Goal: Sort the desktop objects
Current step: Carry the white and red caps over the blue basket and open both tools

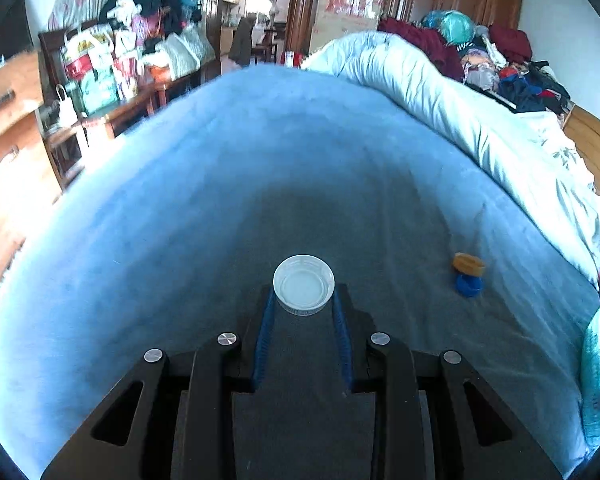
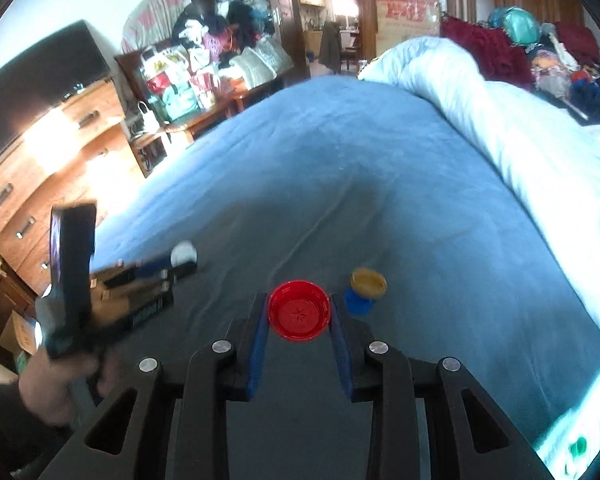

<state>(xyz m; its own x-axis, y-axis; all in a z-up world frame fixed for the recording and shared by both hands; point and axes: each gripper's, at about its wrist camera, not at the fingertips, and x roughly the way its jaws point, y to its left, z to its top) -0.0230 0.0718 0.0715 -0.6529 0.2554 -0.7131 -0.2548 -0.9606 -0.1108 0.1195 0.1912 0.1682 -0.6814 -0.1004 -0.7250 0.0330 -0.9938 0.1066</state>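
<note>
Now on a bed (image 1: 260, 184) with a blue sheet, two hand-held grippers, each with a bottle cap.

Left gripper (image 1: 304, 300): black fingers (image 1: 265, 332) with blue pads, pinching a white cap (image 1: 304, 285) at its sides, hollow side up, cap lifted above the sheet. Seen again from the right wrist view at the left edge (image 2: 180, 264), blurred, with the white cap (image 2: 183, 254) at its tip and a hand (image 2: 48, 384) on the grip below.

Right gripper (image 2: 300, 316): fingers (image 2: 260, 332) pinching a red cap (image 2: 299, 311), hollow side up, star mark inside, held over the sheet.

On the sheet, just right of the red cap: a yellow cap (image 2: 368, 282) leaning on a blue cap (image 2: 358, 304), touching. Same pair in the left view, well right of the white cap: yellow (image 1: 469, 263) above, blue (image 1: 469, 285) below.

Along the right side of the bed, a pale rolled quilt (image 1: 440, 92). Beyond it, a heap of clothes (image 1: 520, 68). To the left, a wooden dresser (image 2: 40, 160) and a bench piled with bags (image 2: 180, 80). At the lower right edge of the right view, something small and green (image 2: 578, 448), too blurred to tell.
</note>
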